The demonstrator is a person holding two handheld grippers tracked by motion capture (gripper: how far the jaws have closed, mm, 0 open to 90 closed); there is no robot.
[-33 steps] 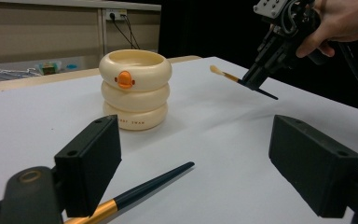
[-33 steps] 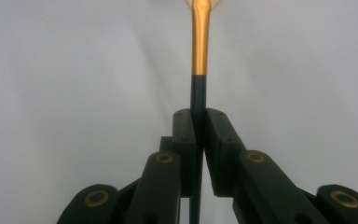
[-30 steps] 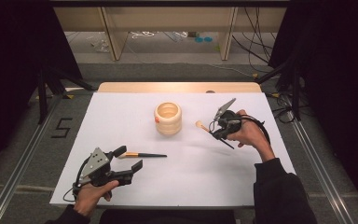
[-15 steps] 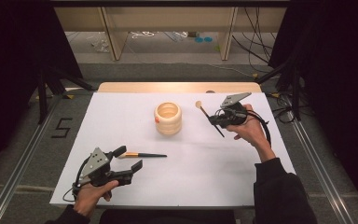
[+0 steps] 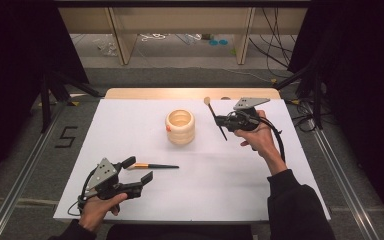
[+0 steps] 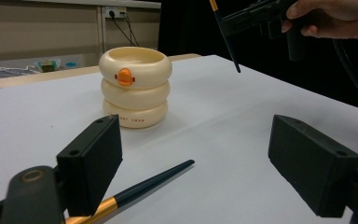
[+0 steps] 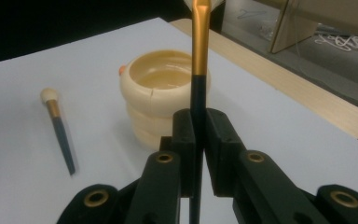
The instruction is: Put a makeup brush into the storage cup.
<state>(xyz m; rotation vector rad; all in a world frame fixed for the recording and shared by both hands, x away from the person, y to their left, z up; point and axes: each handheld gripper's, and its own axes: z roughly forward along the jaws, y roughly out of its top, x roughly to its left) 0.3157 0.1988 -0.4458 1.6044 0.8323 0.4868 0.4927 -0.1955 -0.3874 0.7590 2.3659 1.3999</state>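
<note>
The right gripper (image 5: 226,120) is clamped on a slim makeup brush with a dark handle and gold ferrule (image 5: 215,116); in the right gripper view its two black jaws press flat against the dark handle, and the gold ferrule (image 7: 199,37) rises above them. The brush is lifted clear of the white table top (image 5: 230,170), tilted, its pale tip up toward the far edge and its pointed end down. Just to its left stands a cream plastic cup shaped like three stacked rings with a small orange duck bill on its side (image 5: 180,127), upright and open at the top.

The left gripper (image 5: 139,170) rests low at the near left of the table, jaws spread wide. A second dark-handled brush with a gold ferrule (image 5: 155,165) lies flat between them, seemingly untouched, though the nearer jaw hides part of it in the left gripper view (image 6: 144,183).
</note>
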